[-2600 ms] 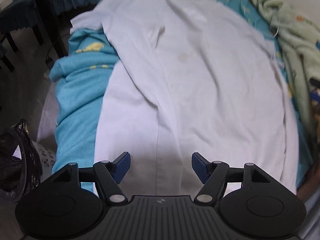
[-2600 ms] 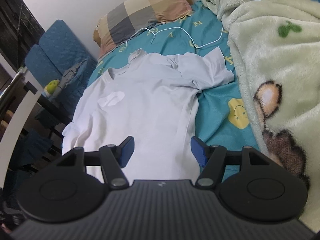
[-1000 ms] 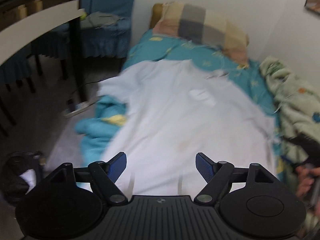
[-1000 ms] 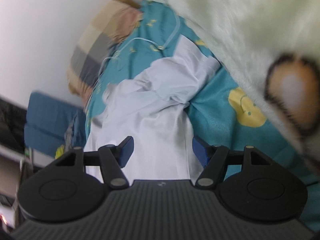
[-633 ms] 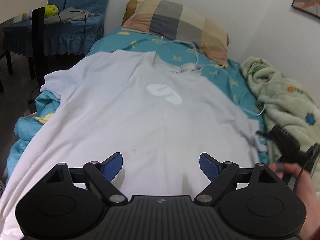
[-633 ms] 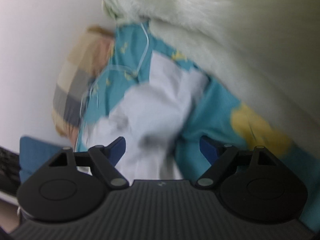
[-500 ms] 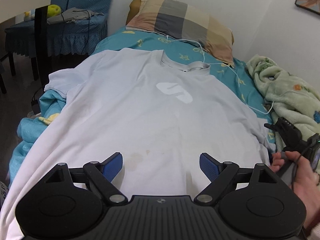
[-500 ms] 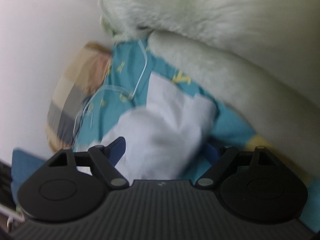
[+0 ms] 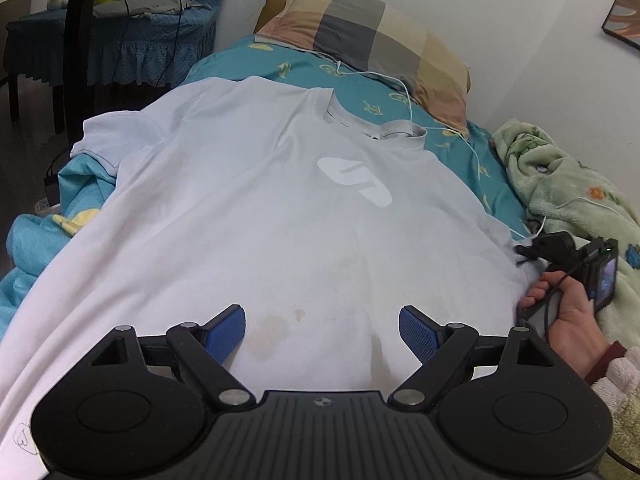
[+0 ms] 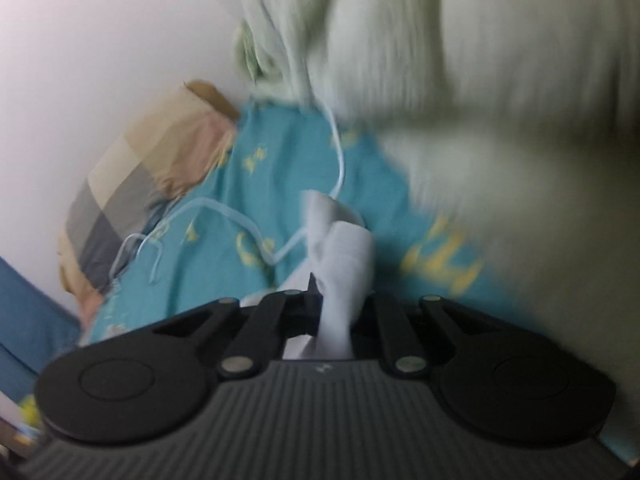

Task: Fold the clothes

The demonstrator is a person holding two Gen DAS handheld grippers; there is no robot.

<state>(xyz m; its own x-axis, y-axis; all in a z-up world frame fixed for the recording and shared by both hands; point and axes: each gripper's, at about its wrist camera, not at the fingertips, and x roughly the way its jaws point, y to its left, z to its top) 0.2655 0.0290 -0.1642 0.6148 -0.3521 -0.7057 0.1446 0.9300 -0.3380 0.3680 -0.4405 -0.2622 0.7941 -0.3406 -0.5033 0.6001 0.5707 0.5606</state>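
Observation:
A white T-shirt (image 9: 280,208) with a white chest logo lies face up on the teal bed sheet (image 9: 296,68), collar toward the pillow. My left gripper (image 9: 322,326) hovers open over its lower middle, with nothing between the blue pads. In the blurred right wrist view my right gripper (image 10: 334,300) is shut on a bunched fold of the shirt's right sleeve (image 10: 344,248). The left wrist view shows that right gripper (image 9: 560,246) at the shirt's right edge, held by a hand (image 9: 568,316).
A checked pillow (image 9: 372,36) lies at the head of the bed, with a white cable (image 9: 404,92) trailing across the sheet. A green fleece blanket (image 9: 572,184) is heaped along the right side. A blue-covered chair (image 9: 120,36) stands at the back left.
The right gripper went from open above the sleeve to shut on the sleeve fabric. The left gripper swung up from the hem to look along the shirt and has steadied, open.

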